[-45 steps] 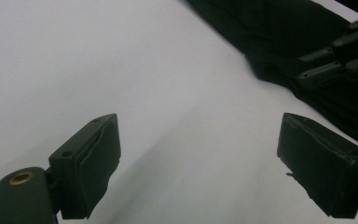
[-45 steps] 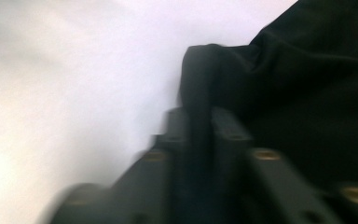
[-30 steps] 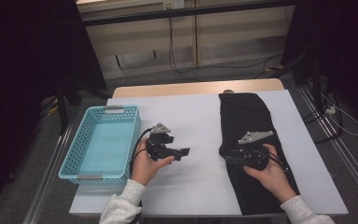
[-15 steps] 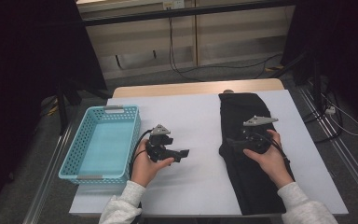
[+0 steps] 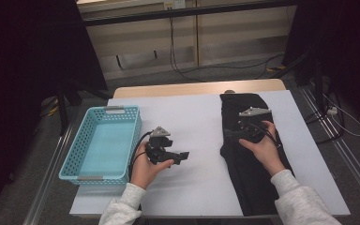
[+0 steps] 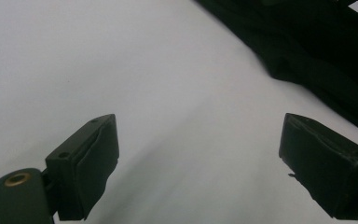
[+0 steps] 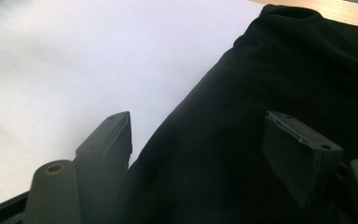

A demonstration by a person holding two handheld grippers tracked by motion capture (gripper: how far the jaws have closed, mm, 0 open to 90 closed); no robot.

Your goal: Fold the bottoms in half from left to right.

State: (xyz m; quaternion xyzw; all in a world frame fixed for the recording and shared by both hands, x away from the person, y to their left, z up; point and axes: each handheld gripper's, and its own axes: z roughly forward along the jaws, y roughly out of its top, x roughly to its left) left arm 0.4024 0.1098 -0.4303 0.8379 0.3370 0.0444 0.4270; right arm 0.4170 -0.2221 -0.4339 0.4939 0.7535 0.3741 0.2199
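Hovering over the black garment (image 5: pixel 251 154), the right gripper (image 5: pixel 240 134) has just opened its jaws, nothing between them. Garment lies lengthwise down the table's right side, directly beneath it. Left gripper (image 5: pixel 180 157), jaws wide and empty, rests well apart beside the basket (image 5: pixel 77 154).

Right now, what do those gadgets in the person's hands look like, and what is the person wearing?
Each hand holds a small black device. The left gripper and the right gripper each carry a grey three-cornered plate on top and a thin black cable trailing back. Their two fingers are blocky black pads on black arms, with a brass-coloured ringed hole near the base. The person wears light grey long sleeves.
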